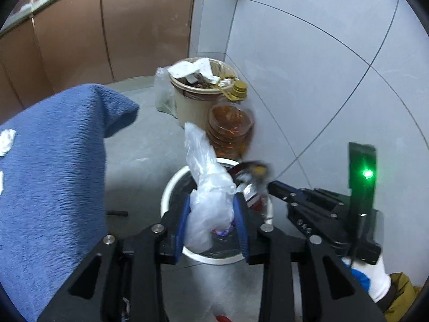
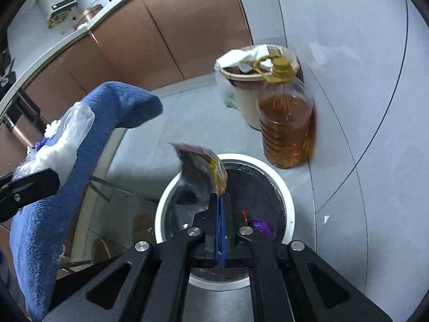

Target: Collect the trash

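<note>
My left gripper point(image 1: 211, 204) is shut on a crumpled clear plastic bag point(image 1: 209, 187), held over a white-rimmed trash bin point(image 1: 171, 185) lined in black. My right gripper point(image 2: 220, 201) is shut on a dark snack wrapper point(image 2: 203, 166), held over the same trash bin point(image 2: 284, 196). In the left wrist view the right gripper point(image 1: 270, 185) comes in from the right with the wrapper point(image 1: 249, 177) above the bin. In the right wrist view the left gripper's body point(image 2: 29, 185) and the plastic bag point(image 2: 64, 139) show at the left. Purple trash point(image 2: 260, 225) lies inside the bin.
A blue cloth-covered surface point(image 1: 53, 174) stands to the left of the bin, with white paper scraps point(image 1: 6, 138) on it. A beige overfull bin point(image 1: 198, 91) and a large bottle of amber oil point(image 2: 287, 123) stand against the grey tiled wall. Brown cabinets point(image 2: 161, 32) run behind.
</note>
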